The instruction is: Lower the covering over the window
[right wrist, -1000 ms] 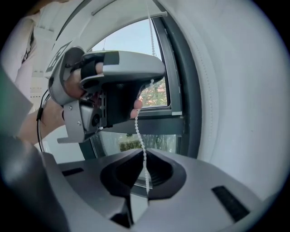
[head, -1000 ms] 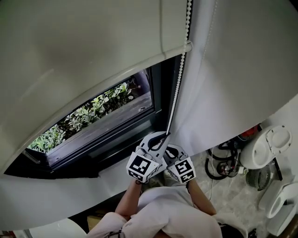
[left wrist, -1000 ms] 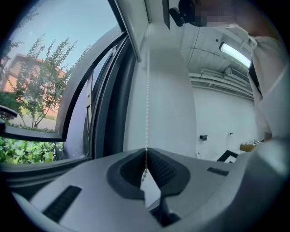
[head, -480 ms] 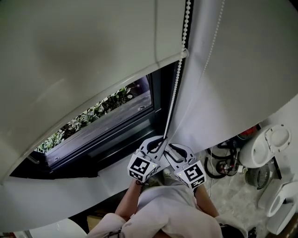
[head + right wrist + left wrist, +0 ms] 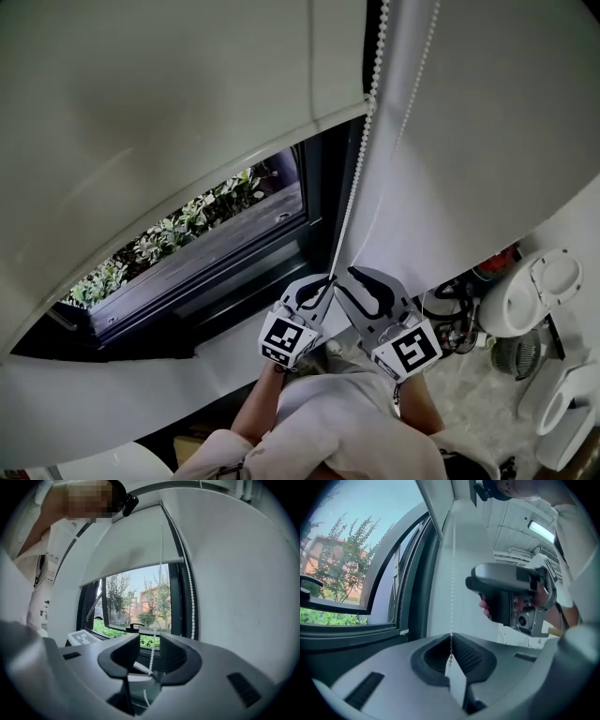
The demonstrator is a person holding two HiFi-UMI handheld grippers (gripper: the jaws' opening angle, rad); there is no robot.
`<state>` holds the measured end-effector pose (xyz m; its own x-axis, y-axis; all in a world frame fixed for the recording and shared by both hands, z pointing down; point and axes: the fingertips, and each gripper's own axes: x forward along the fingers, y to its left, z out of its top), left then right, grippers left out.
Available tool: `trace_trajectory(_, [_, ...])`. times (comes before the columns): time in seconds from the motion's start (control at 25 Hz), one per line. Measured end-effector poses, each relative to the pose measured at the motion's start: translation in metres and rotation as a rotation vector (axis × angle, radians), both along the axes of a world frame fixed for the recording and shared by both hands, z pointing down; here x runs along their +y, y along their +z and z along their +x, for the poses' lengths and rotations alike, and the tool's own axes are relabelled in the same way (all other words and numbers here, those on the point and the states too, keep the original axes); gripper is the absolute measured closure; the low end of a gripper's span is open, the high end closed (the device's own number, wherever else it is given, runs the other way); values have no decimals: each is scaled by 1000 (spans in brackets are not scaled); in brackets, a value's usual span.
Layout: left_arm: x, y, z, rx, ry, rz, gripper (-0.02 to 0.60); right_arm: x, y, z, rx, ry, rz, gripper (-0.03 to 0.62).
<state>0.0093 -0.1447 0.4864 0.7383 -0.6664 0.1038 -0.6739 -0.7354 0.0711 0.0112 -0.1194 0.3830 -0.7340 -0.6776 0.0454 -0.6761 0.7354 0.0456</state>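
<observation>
A pale roller blind (image 5: 187, 112) hangs over the upper part of the dark-framed window (image 5: 225, 239), with green plants showing below its bottom edge. A white bead chain (image 5: 361, 155) runs down along the frame's right side. My left gripper (image 5: 326, 279) is shut on the chain, which rises taut from its closed pads (image 5: 451, 641). My right gripper (image 5: 364, 284) is just to its right and higher. Its jaws have just been opening and stand wide apart. The chain (image 5: 151, 656) passes loosely between them, touching neither pad. A second strand (image 5: 190, 599) hangs by the frame.
A white wall (image 5: 478, 141) rises right of the chain. The pale sill (image 5: 141, 384) lies under the window. White appliances (image 5: 539, 300) and dark cables (image 5: 450, 323) crowd the floor at the right. A window handle (image 5: 136, 626) sticks out at the frame's lower part.
My right gripper has let go of the chain, opened wide and risen beside the left one. The left gripper has sunk slightly with the chain, and the blind's bottom edge sits a little lower.
</observation>
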Motion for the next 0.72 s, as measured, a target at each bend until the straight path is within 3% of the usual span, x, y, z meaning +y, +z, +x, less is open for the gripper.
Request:
trace_trajectory(0.36, [9, -3, 6, 4, 13, 19, 561, -22, -51, -7, 4, 21, 135, 483])
trace_trajectory(0.48, [11, -4, 7, 3, 17, 24, 561, -28, -55, -11, 4, 30, 145, 510])
trace_trajectory(0.6, [14, -6, 7, 7, 22, 21, 561, -27, -52, -13, -23, 36, 136, 576])
trace_trajectory(0.72, [13, -7, 4, 10, 9, 26, 561, -26, -52, -12, -69, 60, 133, 592])
